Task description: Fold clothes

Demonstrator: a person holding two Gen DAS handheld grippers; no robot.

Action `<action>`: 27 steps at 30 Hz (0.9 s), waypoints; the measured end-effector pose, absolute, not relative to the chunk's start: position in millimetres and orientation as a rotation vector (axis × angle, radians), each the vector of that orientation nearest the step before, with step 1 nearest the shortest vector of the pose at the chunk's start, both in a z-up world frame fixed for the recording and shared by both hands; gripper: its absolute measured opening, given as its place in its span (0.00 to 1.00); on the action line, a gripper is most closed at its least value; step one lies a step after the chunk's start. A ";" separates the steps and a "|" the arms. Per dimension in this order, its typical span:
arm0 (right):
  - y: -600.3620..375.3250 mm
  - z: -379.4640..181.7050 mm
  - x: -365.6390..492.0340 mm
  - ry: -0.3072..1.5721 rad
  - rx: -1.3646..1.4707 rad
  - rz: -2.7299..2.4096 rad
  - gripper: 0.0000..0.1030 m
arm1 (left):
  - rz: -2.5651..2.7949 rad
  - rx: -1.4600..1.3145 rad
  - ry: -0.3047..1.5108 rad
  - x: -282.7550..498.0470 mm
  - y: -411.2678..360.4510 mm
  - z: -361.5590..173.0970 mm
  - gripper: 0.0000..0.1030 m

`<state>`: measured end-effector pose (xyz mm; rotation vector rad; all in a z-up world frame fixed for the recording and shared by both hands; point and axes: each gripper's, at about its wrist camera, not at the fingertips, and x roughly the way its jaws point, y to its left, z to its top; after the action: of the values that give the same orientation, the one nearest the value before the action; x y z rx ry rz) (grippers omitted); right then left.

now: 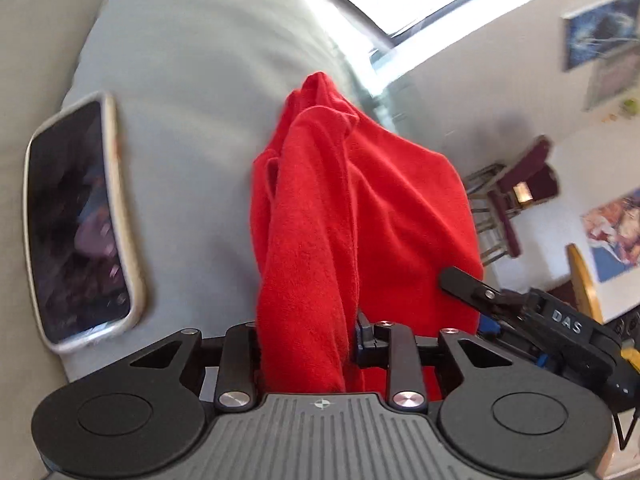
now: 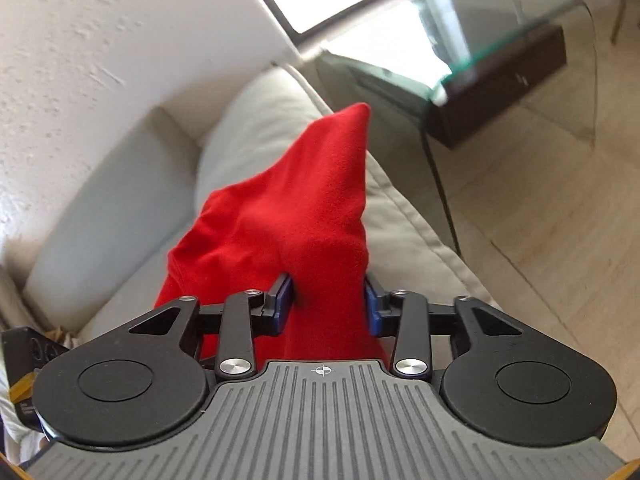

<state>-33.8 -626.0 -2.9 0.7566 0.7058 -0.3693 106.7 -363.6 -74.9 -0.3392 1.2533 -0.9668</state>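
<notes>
A red garment hangs bunched over a pale sofa cushion. In the left wrist view it fills the gap of my left gripper. It hides the left finger, and the blue right pad lies against its edge. Further right, a black finger of the right gripper reaches the same cloth. In the right wrist view the red garment rises to a point between both blue pads of my right gripper, which press on its sides.
A phone in a pale case lies on the cushion, left of the cloth. A glass side table stands past the sofa's end, on a light tiled floor. A chair stands by the far wall.
</notes>
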 end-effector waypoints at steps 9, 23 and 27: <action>-620.1 -6.3 -123.2 0.636 0.782 -0.404 0.64 | -0.859 -0.119 1.046 46.8 -282.1 -28.7 0.28; -548.0 -17.3 -93.5 0.836 0.514 -0.368 0.14 | -0.891 0.374 0.855 -8.9 -381.2 -31.7 0.15; -537.2 -11.2 -120.1 0.908 0.518 -0.408 0.37 | -0.879 0.351 0.971 -17.0 -363.2 -24.3 0.16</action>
<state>-120.1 -537.2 -11.2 0.5178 0.9076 -0.4080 -17.0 -363.2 -24.3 0.3510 0.9706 -0.8785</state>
